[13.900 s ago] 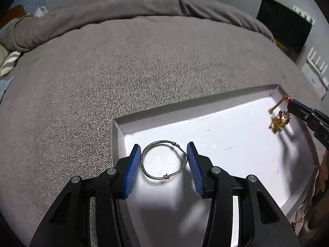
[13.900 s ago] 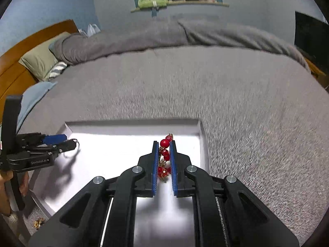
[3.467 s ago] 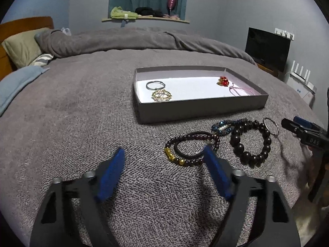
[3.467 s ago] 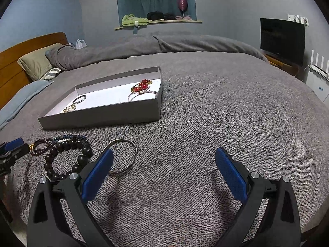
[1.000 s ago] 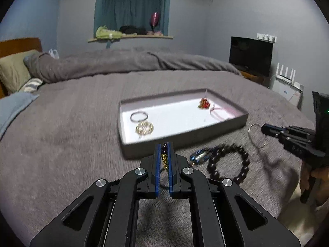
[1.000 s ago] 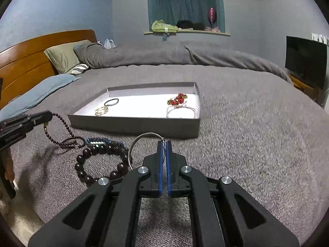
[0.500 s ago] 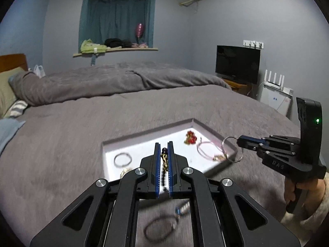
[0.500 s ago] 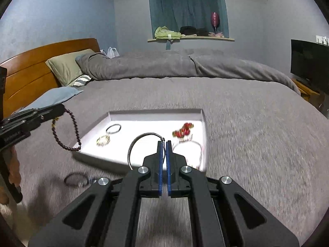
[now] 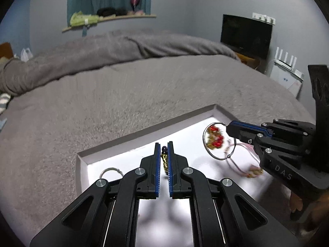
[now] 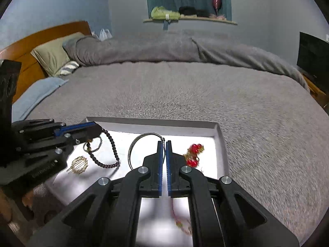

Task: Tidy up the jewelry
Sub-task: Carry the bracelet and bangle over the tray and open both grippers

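Both tools hang over the shallow grey tray (image 10: 221, 135) that lies on the grey bed (image 10: 205, 90). The left tool (image 9: 164, 150) is clenched on a dark bead bracelet (image 10: 112, 150), which dangles in a loop above the tray's white floor. The right tool (image 10: 163, 146) is clenched on a thin silver bangle (image 10: 139, 140), held by its wire twist so that the hoop stands to the left of the fingers. In the tray lie a red bead cluster (image 10: 193, 154), a gold filigree piece (image 10: 79, 164), a small metal ring (image 9: 111, 170) and a pink cord bracelet (image 9: 242, 160).
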Action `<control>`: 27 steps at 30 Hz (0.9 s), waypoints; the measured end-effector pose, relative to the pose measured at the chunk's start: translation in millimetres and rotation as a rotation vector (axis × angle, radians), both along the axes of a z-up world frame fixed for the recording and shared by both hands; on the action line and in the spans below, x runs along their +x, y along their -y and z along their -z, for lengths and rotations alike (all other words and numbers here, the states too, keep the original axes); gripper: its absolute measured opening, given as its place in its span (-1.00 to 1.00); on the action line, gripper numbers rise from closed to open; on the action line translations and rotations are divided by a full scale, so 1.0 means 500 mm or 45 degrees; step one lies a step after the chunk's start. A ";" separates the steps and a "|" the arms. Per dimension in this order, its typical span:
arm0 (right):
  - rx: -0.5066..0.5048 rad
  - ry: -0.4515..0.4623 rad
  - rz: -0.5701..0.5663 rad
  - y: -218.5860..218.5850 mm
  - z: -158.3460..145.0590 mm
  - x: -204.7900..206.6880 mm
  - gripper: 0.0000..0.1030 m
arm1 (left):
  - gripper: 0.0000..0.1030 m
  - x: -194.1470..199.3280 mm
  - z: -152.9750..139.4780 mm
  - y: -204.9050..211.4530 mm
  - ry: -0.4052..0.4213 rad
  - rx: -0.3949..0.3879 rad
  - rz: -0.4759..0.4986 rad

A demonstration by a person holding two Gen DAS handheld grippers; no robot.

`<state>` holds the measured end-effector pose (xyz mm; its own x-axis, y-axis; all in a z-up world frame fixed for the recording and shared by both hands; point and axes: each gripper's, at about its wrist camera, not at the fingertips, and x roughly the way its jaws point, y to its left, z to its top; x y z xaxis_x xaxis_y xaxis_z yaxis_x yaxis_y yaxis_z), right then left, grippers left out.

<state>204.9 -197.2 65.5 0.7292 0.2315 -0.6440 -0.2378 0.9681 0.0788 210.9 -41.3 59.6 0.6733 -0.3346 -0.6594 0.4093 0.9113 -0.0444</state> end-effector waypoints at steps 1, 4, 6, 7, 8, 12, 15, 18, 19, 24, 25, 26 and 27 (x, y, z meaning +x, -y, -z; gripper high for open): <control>-0.009 -0.022 -0.003 -0.007 0.002 0.016 -0.94 | -0.86 0.015 0.005 -0.005 -0.028 -0.022 -0.009; -0.057 -0.082 -0.011 -0.022 0.011 0.047 -0.94 | -0.86 0.044 0.013 -0.022 -0.087 -0.048 -0.046; -0.108 -0.139 -0.012 -0.036 0.022 0.069 -0.94 | -0.86 0.058 0.024 -0.031 -0.131 -0.012 -0.086; -0.121 -0.166 -0.016 -0.041 0.027 0.078 -0.94 | -0.86 0.060 0.026 -0.035 -0.140 0.008 -0.098; -0.137 -0.193 -0.021 -0.046 0.032 0.086 -0.94 | -0.86 0.061 0.031 -0.039 -0.147 0.027 -0.108; -0.172 -0.249 -0.035 -0.058 0.049 0.101 -0.94 | -0.86 0.075 0.052 -0.067 -0.207 0.043 -0.152; -0.160 -0.294 -0.025 -0.059 0.059 0.114 -0.94 | -0.86 0.085 0.066 -0.072 -0.234 0.055 -0.165; -0.133 -0.331 0.000 -0.053 0.067 0.125 -0.94 | -0.86 0.097 0.079 -0.064 -0.258 0.089 -0.172; -0.124 -0.345 0.010 -0.050 0.070 0.130 -0.94 | -0.86 0.100 0.081 -0.061 -0.264 0.094 -0.174; -0.043 -0.409 0.069 -0.033 0.083 0.149 -0.94 | -0.86 0.109 0.091 -0.040 -0.287 0.183 -0.176; -0.034 -0.415 0.073 -0.031 0.084 0.150 -0.94 | -0.86 0.109 0.095 -0.034 -0.290 0.206 -0.169; -0.033 -0.416 0.074 -0.031 0.084 0.149 -0.94 | -0.86 0.108 0.096 -0.031 -0.290 0.221 -0.164; -0.030 -0.414 0.074 -0.031 0.084 0.148 -0.94 | -0.86 0.108 0.098 -0.027 -0.286 0.239 -0.158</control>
<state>279.0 -181.7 23.6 0.4959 0.1775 -0.8500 -0.1478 0.9819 0.1188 264.8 -27.7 10.8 0.5318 -0.1175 -0.8387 0.2937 0.9545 0.0525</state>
